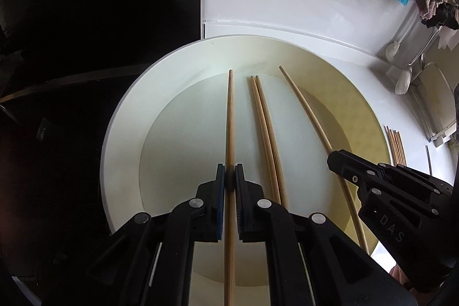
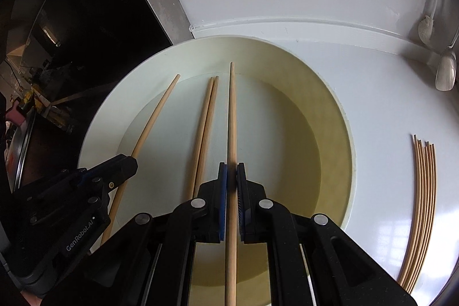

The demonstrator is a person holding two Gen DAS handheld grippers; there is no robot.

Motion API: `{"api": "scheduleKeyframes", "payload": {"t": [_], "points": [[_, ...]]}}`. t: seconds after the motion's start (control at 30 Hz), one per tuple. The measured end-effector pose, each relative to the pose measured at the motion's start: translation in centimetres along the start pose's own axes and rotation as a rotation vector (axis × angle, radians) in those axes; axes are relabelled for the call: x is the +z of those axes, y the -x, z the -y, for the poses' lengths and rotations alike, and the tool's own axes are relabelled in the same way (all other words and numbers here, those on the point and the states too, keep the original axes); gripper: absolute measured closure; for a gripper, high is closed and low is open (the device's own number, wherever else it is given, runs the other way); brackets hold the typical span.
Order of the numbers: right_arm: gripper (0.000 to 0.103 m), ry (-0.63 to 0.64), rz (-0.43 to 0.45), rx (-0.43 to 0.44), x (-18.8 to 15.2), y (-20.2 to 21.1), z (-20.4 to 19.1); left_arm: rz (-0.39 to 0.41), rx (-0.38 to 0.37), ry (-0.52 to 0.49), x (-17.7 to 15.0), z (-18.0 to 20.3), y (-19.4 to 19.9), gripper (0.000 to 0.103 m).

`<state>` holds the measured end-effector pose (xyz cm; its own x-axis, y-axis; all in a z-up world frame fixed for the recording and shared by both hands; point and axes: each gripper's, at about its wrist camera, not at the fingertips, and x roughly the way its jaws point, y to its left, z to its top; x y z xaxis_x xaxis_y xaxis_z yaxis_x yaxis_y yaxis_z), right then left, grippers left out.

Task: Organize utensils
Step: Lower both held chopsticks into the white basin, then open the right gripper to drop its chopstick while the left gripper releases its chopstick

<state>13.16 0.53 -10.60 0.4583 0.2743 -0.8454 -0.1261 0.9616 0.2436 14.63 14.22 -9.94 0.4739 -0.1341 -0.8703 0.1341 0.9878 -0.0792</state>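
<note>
Light, stiff and slick, two wooden chopsticks [image 1: 230, 116] [image 2: 232, 116] over a cream plate [image 1: 123, 116] on the white worktop [image 2: 387, 105] sit pinched mid-length, one in each closed gripper [image 1: 229, 179] [image 2: 231, 179], probably the steadiest hold.

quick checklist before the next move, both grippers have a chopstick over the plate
1. Left gripper shut on the left chopstick: ok, held along its length between the jaws.
2. Right gripper shut on the right chopstick: ok, same kind of hold.
3. Both held sticks over the plate: ok.
4. Pair of chopsticks on the plate lies apart from both held sticks: ok.
5. Held tips touching the plate or lifted: cannot tell.
6. Bundle of chopsticks on the counter lies outside the plate, away from both grippers: ok.
</note>
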Motion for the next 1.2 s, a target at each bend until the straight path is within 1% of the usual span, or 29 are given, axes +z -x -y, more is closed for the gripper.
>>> {"api": "scheduleKeyframes", "payload": {"t": [0.3, 0.47, 0.6, 0.63, 0.67, 0.7, 0.73, 0.77, 0.8, 0.9, 0.97, 1.2], "points": [[0.096, -0.021, -0.05, -0.018, 0.7, -2.9, 0.0, -0.027, -0.006, -0.003, 0.8, -0.6, -1.4, 0.095], [0.096, -0.026, -0.056, -0.02, 0.7, -3.1, 0.1, -0.033, 0.0, 0.024, 1.0, -1.0, -1.8, 0.095], [0.096, -0.028, -0.053, -0.023, 0.7, -3.1, 0.2, -0.034, 0.003, 0.026, 1.1, -1.1, -2.0, 0.095], [0.096, -0.029, -0.053, -0.024, 0.7, -3.0, 0.3, -0.032, 0.005, 0.026, 1.1, -1.1, -1.9, 0.092], [0.096, -0.032, -0.048, -0.024, 0.7, -2.9, 0.4, -0.029, 0.007, 0.026, 1.1, -1.1, -1.8, 0.083], [0.096, -0.034, -0.045, -0.023, 0.7, -2.7, 0.4, -0.026, 0.009, 0.027, 1.1, -1.1, -1.7, 0.077], [0.096, -0.033, -0.04, -0.023, 0.6, -2.4, 0.5, -0.021, 0.012, 0.029, 1.1, -1.2, -1.5, 0.06], [0.095, -0.032, -0.034, -0.027, 0.6, -2.2, 0.5, -0.013, 0.014, 0.032, 1.1, -1.3, -1.3, 0.046], [0.094, -0.031, -0.029, -0.028, 0.6, -1.8, 0.6, -0.001, 0.015, 0.036, 1.1, -1.4, -1.0, 0.043], [0.087, -0.03, -0.013, -0.029, 0.5, -1.0, 0.7, 0.008, 0.023, 0.037, 1.0, -1.8, -0.4, 0.042], [0.08, -0.03, -0.001, -0.03, 0.3, -0.5, 0.7, 0.011, 0.03, 0.045, 1.0, -2.2, -0.1, 0.042], [0.079, -0.033, 0.019, -0.04, -0.6, 1.0, 0.6, 0.019, 0.044, 0.054, 0.4, -2.9, 1.1, 0.037]]}}
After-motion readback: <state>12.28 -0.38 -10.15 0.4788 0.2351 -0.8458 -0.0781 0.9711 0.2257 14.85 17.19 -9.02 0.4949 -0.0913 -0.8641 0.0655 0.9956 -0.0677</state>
